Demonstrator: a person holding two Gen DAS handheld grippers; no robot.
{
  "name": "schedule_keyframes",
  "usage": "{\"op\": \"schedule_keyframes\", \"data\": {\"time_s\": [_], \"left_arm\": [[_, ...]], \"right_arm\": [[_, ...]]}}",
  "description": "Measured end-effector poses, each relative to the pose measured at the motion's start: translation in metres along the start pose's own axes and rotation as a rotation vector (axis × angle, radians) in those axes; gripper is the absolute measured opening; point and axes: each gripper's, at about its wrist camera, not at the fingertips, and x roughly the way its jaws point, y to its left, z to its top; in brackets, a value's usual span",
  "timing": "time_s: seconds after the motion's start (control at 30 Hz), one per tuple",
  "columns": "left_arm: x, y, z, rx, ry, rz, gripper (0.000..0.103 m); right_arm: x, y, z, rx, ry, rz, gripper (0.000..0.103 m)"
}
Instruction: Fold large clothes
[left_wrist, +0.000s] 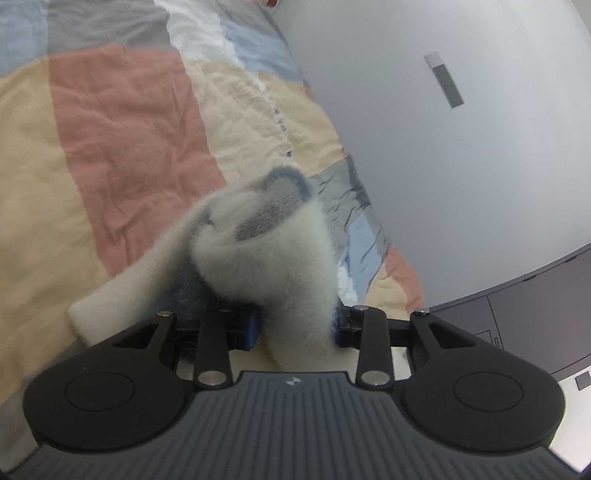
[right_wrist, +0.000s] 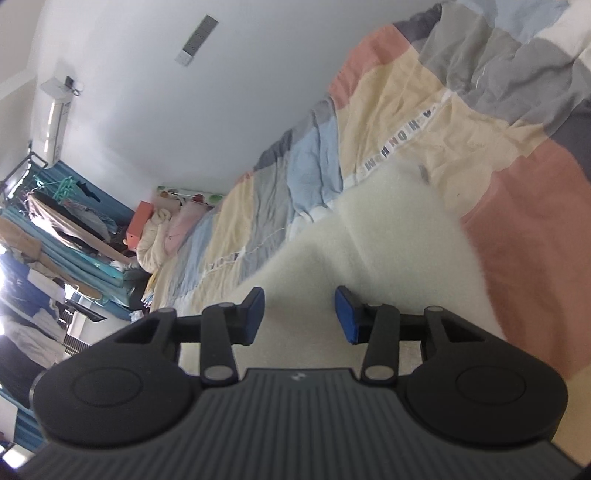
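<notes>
Left wrist view, and right up close the left hand-held gripper (left_wrist: 295, 326) has its blue pads clamped on a thick bunch of the fluffy white garment (left_wrist: 266, 258), which bulges forward between the fingers; a grey knit inside with a blue edge peeps out at the top of the bunch, and a flatter flap trails off to the left onto the bed. Over on the right wrist view, the right hand-held gripper (right_wrist: 300, 314) is parted about halfway, nothing between its pads, hovering just above the same pale fleece, which spreads out ahead of the fingers and runs up to the right. So one side gripped, one side free! My read: this is the carry-over part of a fold, and doing it well means keeping the left clamp firm on that whole bunch, not just the fuzz, while the right one comes down to pin or pinch a matching edge so the layers land square. Thick pile like this looks likely to slip or spring back, so a deep bite would be wise. Beyond the garment, the patchwork quilt (left_wrist: 122, 140) in salmon, cream, blue and grey covers the bed, rumpled, with a lettered white strip (right_wrist: 399, 138) crossing it. Farther off, a plain white wall (left_wrist: 461, 129), and at the far end a clothes rack (right_wrist: 55, 206).
</notes>
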Motion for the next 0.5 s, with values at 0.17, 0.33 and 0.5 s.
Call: {"op": "schedule_keyframes", "data": {"time_s": [0.17, 0.33, 0.5], "left_arm": [[0.031, 0.023, 0.014, -0.047, 0.039, -0.023, 0.04], [0.053, 0.034, 0.021, -0.042, 0.057, -0.044, 0.04], [0.056, 0.037, 0.026, -0.026, 0.081, -0.073, 0.04]], "right_arm": [[0.021, -0.004, 0.003, -0.02, -0.013, -0.027, 0.043], [0.042, -0.009, 0.003, -0.062, -0.008, -0.054, 0.038], [0.046, -0.008, 0.005, -0.082, -0.003, -0.049, 0.038]]}}
